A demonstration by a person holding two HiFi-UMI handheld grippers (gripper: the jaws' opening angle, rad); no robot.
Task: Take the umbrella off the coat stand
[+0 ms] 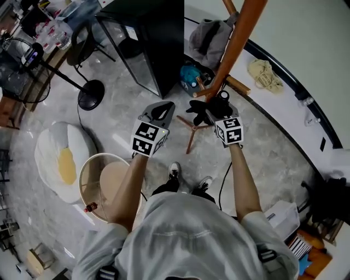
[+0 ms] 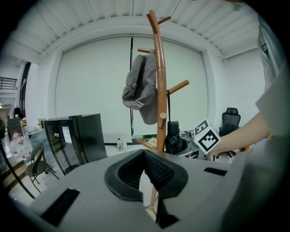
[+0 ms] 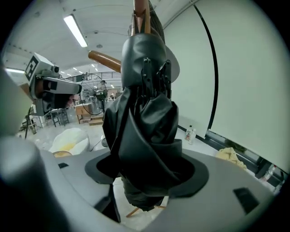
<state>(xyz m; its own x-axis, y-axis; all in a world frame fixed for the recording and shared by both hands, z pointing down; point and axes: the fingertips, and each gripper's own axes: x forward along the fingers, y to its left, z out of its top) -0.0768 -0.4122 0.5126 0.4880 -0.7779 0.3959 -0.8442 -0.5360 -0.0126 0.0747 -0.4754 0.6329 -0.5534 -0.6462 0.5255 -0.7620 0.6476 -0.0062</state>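
The black folded umbrella (image 1: 203,112) (image 3: 145,122) hangs close against the orange-brown wooden coat stand (image 1: 236,41) (image 3: 141,13). My right gripper (image 1: 214,112) (image 3: 146,179) is shut on its bunched fabric, which fills the gap between the pads. Whether the umbrella's top still hooks on a peg I cannot tell. My left gripper (image 1: 160,112) (image 2: 145,156) hovers just left of the stand with its pads together and nothing between them. In the left gripper view the stand (image 2: 158,68) rises ahead, and the umbrella (image 2: 174,138) and the right gripper's marker cube (image 2: 206,136) are beside it.
A grey cap (image 2: 138,88) hangs high on the stand. A black cabinet (image 1: 150,38) stands behind the left gripper. A white beanbag (image 1: 57,158) and a round tub (image 1: 90,180) sit at the left. A blue object (image 1: 191,76) lies by the stand's legs, and a beige cloth (image 1: 265,74) by the wall.
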